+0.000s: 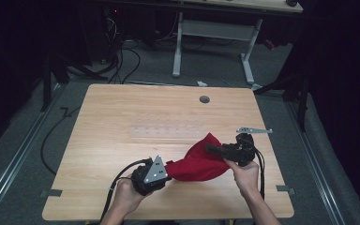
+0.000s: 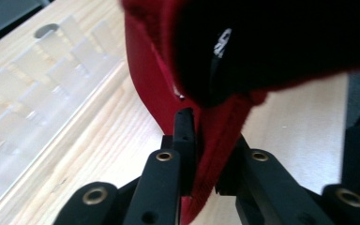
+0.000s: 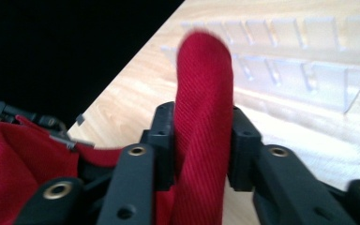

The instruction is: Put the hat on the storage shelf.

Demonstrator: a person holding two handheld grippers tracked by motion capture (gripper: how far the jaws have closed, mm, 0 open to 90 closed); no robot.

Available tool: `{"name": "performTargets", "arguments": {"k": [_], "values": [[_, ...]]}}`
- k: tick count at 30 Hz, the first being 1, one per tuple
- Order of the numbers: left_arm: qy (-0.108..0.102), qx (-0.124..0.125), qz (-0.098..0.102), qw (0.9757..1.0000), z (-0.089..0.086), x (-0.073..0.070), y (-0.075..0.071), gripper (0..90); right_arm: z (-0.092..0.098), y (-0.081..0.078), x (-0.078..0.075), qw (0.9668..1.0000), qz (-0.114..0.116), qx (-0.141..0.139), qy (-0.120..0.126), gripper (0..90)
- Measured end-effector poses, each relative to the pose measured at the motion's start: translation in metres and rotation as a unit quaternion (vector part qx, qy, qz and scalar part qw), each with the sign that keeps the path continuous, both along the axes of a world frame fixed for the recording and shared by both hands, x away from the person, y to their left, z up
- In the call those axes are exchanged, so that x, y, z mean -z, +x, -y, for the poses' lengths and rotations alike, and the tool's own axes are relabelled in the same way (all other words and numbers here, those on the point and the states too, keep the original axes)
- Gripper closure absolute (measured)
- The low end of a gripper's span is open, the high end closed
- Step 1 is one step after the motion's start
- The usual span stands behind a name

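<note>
With the left gripper [image 1: 166,169] pinching the soft red fabric garment's [image 1: 199,161] edge and the right gripper [image 3: 201,145] clamping a fold, I'd keep both grips firm and pull apart evenly.

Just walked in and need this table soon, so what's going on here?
A person is handling a red cloth with two hand-held grippers over a wooden table. The left gripper is clamped on the cloth's edge. The right gripper has a fold of cloth between its fingers. The cloth hangs bunched between them, beside a clear plastic rack.
</note>
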State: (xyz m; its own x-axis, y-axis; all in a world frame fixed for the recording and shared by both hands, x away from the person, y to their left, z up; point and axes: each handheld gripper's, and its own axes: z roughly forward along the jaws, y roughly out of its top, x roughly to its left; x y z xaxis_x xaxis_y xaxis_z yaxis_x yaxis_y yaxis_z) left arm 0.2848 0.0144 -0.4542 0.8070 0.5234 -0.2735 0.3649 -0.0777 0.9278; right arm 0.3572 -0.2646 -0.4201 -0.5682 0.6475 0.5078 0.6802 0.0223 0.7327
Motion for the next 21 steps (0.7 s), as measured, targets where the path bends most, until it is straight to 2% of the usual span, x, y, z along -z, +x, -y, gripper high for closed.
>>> {"name": "performTargets", "arguments": {"k": [7, 11, 13, 14, 17, 21], "values": [[-0.002, 0.028, -0.017, 0.9995, 0.005, -0.003, -0.009, 85.2, 0.009, -0.002, -0.008, 0.9983, 0.032, 0.04, 0.027, 51.4], [-0.007, 0.031, -0.024, 0.9992, 0.006, -0.005, -0.01, 85.3, 0.016, -0.007, -0.018, 0.9944, 0.074, 0.072, 0.023, 48.5], [-0.004, 0.025, -0.026, 0.9993, 0.005, -0.004, -0.01, 85.3, 0.02, -0.01, -0.024, 0.9924, 0.087, 0.084, 0.024, 47.7], [-0.009, 0.022, -0.031, 0.9992, 0.003, -0.004, -0.009, 85.3, 0.023, -0.011, -0.026, 0.991, 0.095, 0.091, 0.024, 47.4], [-0.021, 0.015, -0.037, 0.999, -0.003, -0.006, -0.008, 85.3, 0.034, -0.013, -0.026, 0.9887, 0.103, 0.108, 0.016, 46.7], [-0.041, -0.003, -0.044, 0.9982, -0.013, -0.009, -0.004, 85.2, 0.039, -0.013, -0.012, 0.987, 0.099, 0.124, -0.023, 45.9]]}}
